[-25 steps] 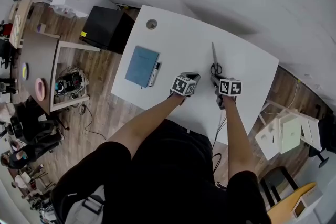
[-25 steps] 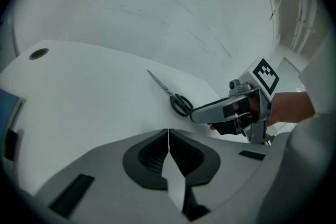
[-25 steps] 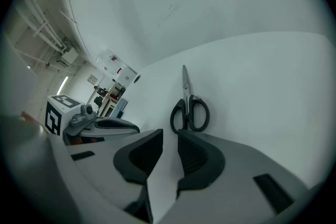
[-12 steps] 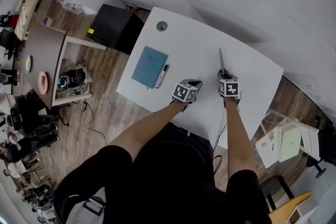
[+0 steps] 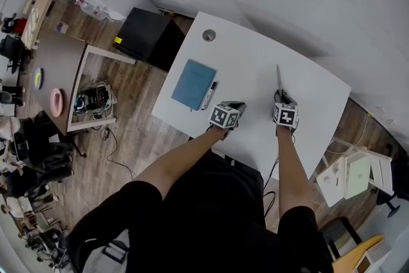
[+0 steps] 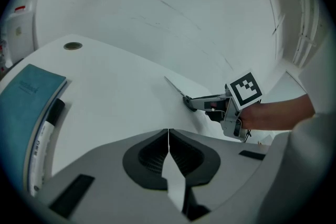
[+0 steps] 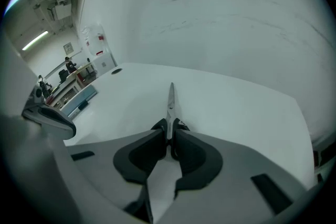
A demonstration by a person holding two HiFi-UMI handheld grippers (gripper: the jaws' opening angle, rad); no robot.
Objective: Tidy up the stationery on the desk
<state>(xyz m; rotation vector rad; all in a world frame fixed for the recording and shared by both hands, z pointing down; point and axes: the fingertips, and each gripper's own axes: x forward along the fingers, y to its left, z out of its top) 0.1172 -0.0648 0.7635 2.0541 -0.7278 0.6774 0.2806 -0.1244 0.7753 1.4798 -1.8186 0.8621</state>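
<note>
The right gripper (image 7: 169, 132) is clamped on the dark handles of the scissors (image 7: 170, 98). Their slim silver blades are closed together and point toward the far edge of the white worktop (image 5: 249, 57), right of its middle. The left gripper (image 6: 168, 136) is closed on nothing; at the left a blue notebook (image 5: 193, 84) lies with a marker (image 5: 209, 95) just beside it.

the right claw (image 7: 169, 132) hides the handles of the scissors (image 7: 170, 102); the notebook (image 6: 23, 107) is cropped.

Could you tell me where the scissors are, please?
In the head view, the scissors are clamped in the right gripper over the desk's right half, right of the marker.
</note>
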